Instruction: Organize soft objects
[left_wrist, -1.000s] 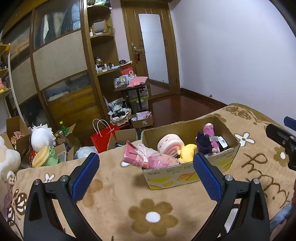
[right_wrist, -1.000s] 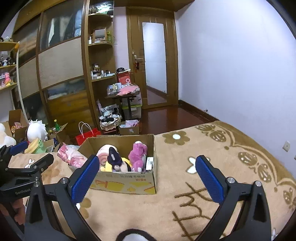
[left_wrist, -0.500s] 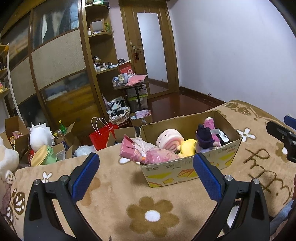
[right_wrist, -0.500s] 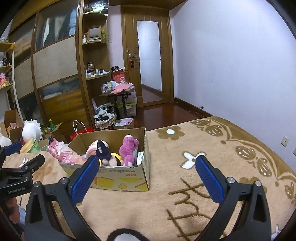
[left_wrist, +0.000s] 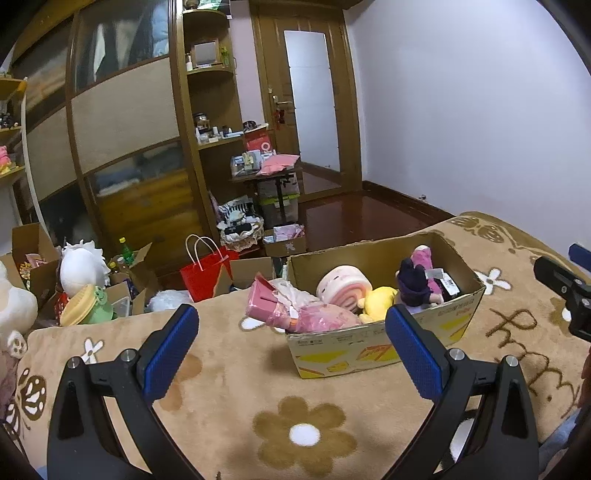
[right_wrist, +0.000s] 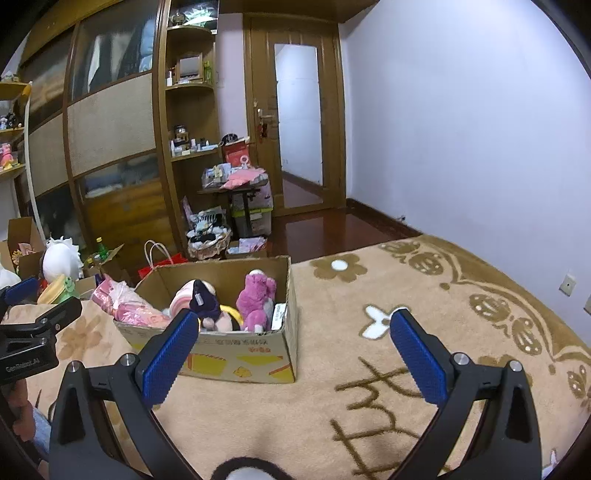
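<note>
Jaws spread wide on both the left gripper (left_wrist: 291, 347) and the right gripper (right_wrist: 291, 350), nothing held in either, both hovering over the blanket (left_wrist: 229, 376) short of the box (left_wrist: 384, 343).

Progress-wise: looks nearly done, going by what's visible. Box sitting on the flower-patterned blanket, open top, already stuffed with plushies. No loose soft toy spotted on the bare blanket around it. Only untidy bit: the pink bag (left_wrist: 295, 314), draped over the box's left end wall, half in and half hanging out. Probably the last thing needing a push inside, though hard to say for sure. More plush stuff off past the blanket edge on the floor, like the white plush (left_wrist: 79, 266), but no telling whether that counts for this job.

Orientation, big to small:
- Box: long axis running roughly left-right in the left wrist view, opening facing up, long printed side facing the grippers.
- Pink bag: lying on its side, long axis about along the box's, flat pink end poking out to the left beyond the wall.
- Roll plush (left_wrist: 343, 288): cylinder on its side, round swirl face turned up and toward the camera, left-middle of the box.
- Pink bear (right_wrist: 256, 299): upright, leaning against the right end wall.
- Dark plush (right_wrist: 203, 302): upright-ish, beside the bear, facing can't be made out.
- Yellow plush (left_wrist: 376, 299): mostly buried between roll and dark plush, direction unclear.
</note>
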